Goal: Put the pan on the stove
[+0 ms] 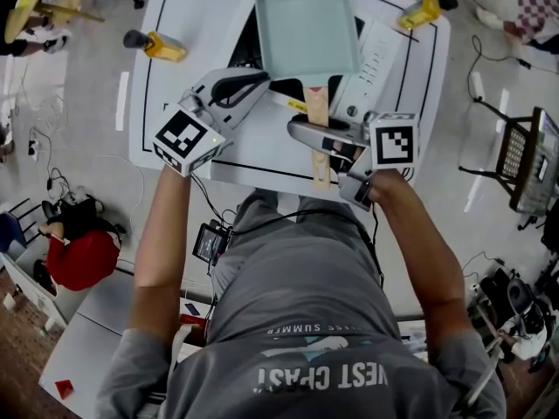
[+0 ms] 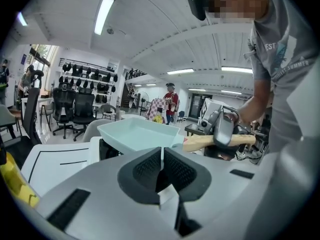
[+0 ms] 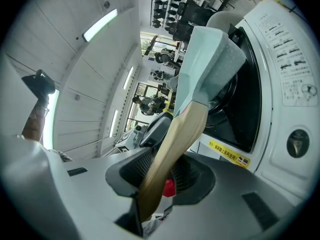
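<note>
I had the right tool [image 1: 319, 136] clamped across the wooden handle [image 1: 318, 116] of the pan [image 1: 304, 26]. In the right gripper view the handle ran straight up between the two pads, which pressed on it from either side, partly open to the handle's width. A bit of red showed behind the handle, low between the pads; I could not tell what it was.

The pan, a pale teal rectangular one, sat over the black cooking surface of the stove [image 1: 376, 59], its handle reaching back toward me past the stove's near edge. From the head view it covered most of the dark plate. The left gripper view showed it level, with the stove's dark side just under it, but I could not tell whether the base touched the plate.

The left tool [image 1: 260, 78] was off to the left of the handle, near the stove's near left corner and apart from the pan. Its pads stood together with only a thin slit between them, and it held nothing.

The stove stood in the middle of the white desk [image 1: 175, 24], inside a black outline drawn on the top. A yellow bottle [image 1: 157, 45] with a dark cap lay near the desk's left edge, and another [image 1: 424, 11] lay at the far right corner, both well clear of the stove.
</note>
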`<state>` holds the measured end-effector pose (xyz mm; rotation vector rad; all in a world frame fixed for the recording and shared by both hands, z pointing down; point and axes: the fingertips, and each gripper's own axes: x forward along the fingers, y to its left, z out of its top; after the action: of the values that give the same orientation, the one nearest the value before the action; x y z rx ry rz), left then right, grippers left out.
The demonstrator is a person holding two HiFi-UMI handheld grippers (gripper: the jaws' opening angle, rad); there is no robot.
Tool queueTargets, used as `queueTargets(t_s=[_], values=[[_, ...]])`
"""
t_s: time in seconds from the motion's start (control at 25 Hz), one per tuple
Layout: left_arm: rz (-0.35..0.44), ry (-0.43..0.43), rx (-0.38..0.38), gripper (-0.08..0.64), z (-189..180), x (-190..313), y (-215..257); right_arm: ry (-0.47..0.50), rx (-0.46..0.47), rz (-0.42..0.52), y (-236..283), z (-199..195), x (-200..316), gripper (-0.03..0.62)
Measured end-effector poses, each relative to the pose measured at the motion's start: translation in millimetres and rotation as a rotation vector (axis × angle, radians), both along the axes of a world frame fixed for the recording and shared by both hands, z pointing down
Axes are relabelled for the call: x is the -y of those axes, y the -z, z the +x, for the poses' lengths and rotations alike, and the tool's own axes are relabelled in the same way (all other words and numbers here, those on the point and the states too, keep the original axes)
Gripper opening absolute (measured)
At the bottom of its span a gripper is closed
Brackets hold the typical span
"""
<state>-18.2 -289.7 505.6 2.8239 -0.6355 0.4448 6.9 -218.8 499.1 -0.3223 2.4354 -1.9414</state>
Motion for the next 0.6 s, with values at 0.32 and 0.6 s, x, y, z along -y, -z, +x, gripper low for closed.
queueTargets(t_s=[0.32, 0.6], values=[[-0.011, 0.014, -0.01, 0.014, -1, 3, -6, 0.013, -0.002, 0.001, -14, -1, 0, 0.129], [-0.019, 0.018, 0.002, 0.014, 1, 1, -11, 0.016, -0.014, 0.005, -24, -1, -2, 0.13]])
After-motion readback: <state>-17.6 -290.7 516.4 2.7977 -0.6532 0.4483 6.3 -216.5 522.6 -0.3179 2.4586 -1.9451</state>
